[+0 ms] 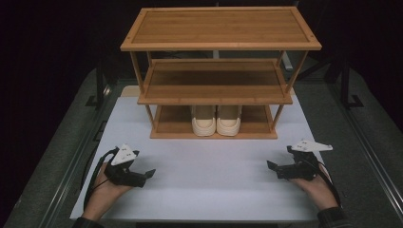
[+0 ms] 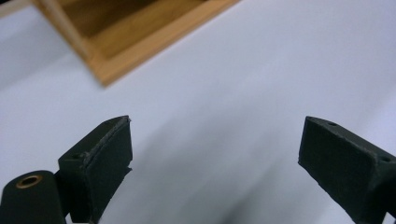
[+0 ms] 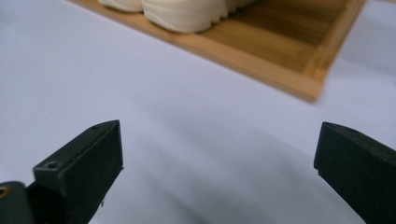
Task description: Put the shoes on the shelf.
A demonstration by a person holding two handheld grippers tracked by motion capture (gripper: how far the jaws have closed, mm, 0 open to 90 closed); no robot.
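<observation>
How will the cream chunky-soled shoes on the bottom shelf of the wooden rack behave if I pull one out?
Each cream chunky-soled shoe looks thick and foam-like, so probably light and fairly stiff. Its broad flat sole should slide along the wooden rack's bottom shelf without tipping. The two shoes sit side by side, seemingly touching, so pulling one may drag its neighbour.

Pair of cream shoes (image 1: 216, 120) sits side by side, upright, on the rack's (image 1: 214, 133) bottom shelf, centre, at the front edge.
</observation>
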